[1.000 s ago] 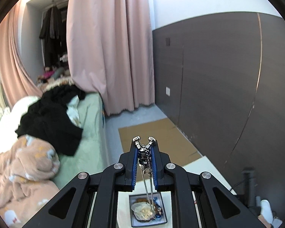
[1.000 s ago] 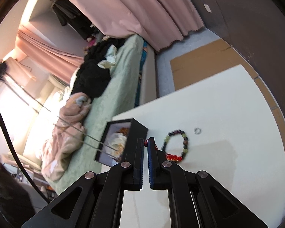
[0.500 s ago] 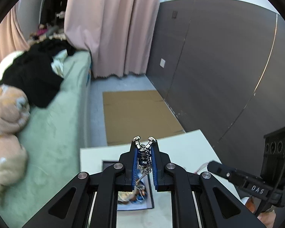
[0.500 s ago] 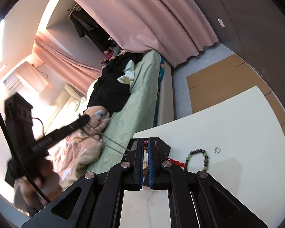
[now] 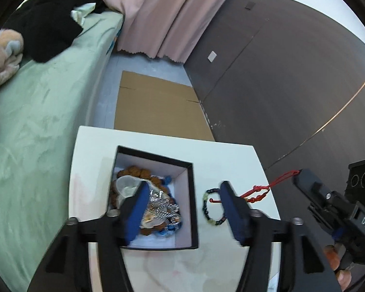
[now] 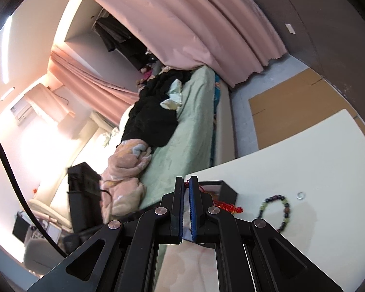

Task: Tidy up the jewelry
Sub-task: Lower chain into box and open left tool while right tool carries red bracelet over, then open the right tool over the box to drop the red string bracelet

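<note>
My left gripper (image 5: 182,192) hangs over the one black box (image 5: 192,206) on the white worktop (image 5: 233,155), fingers spread wide and empty above the jewelry heaped inside. My right gripper (image 6: 187,182) pinches one red cord bracelet (image 5: 267,187), strung leftward toward the worktop. One beaded bracelet (image 6: 277,209) and one small ring (image 6: 300,195) lie right of the box.

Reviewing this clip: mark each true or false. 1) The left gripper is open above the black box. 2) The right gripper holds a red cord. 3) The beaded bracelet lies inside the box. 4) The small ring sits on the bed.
1) True: the left gripper is open over the black box.
2) True: the right gripper is shut on the red cord.
3) False: the beaded bracelet lies on the white table, beside the box.
4) False: the small ring sits on the table near the bracelet.
</note>
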The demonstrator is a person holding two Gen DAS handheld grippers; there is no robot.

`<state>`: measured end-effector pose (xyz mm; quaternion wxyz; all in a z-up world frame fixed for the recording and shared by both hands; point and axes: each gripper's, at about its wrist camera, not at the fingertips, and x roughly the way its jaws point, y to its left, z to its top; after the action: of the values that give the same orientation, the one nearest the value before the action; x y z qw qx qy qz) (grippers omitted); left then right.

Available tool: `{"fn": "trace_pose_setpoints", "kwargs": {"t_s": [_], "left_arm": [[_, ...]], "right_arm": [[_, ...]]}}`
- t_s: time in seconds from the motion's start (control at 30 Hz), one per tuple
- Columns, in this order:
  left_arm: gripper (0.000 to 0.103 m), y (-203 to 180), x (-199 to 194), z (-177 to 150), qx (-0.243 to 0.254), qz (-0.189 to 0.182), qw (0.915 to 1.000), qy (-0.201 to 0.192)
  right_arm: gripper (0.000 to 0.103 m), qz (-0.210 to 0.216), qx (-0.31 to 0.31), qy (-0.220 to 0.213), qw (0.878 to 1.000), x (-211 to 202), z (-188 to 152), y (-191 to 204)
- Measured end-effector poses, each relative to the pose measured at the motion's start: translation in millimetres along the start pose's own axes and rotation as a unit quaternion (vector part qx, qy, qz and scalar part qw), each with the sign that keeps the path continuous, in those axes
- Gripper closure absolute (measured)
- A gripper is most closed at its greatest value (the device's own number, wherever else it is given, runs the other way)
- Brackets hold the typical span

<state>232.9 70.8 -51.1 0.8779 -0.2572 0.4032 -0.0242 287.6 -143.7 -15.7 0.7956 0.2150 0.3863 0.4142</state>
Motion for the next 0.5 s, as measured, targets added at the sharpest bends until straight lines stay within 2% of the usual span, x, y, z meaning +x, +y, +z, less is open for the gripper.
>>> {"fn": "trace_pose_setpoints", "kwargs": {"t_s": [0.2,0.5], "left_arm": [[0.039,20.4,-27.3,7.8,-0.022,0.001,0.9994,-0.028],[0.039,48.1,-48.5,7.7,-0.042,0.013,0.9981,-0.043]], "right_arm": [[0.097,0.012,-0.012,0.004,1.0,16.1,-5.4,16.7],[0.097,0.005,-0.02,0.017,1.0,48.1,-12.6,29.9]]}}
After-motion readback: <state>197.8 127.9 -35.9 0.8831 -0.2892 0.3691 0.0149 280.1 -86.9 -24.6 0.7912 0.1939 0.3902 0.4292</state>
